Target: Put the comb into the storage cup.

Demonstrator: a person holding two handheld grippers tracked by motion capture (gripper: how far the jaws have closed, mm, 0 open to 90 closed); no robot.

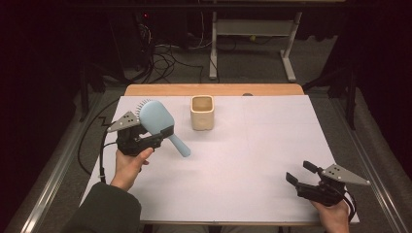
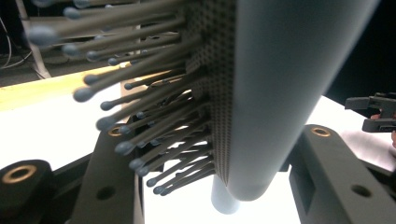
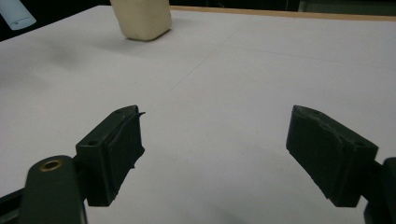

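Near edge, R side: right gripper (image 1: 300, 178) low over white desk (image 1: 243, 160), jaws wide apart, nothing btwn. L side: left gripper (image 1: 158, 136) clamped on pale blue hairbrush (image 1: 156, 118) at the head, raised off desk, handle slanting down-right. Left gripper view adds close-up: bristles w/ ball tips, perforated pad, smooth back. Farther back, centre: cream square cup (image 1: 202, 112), upright, apart from brush. No readable writing. Beyond desk: floor cables (image 1: 163, 60), table legs (image 1: 250, 43).

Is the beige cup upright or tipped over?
Upright: the beige cup stands on its base on the table, open mouth facing up.
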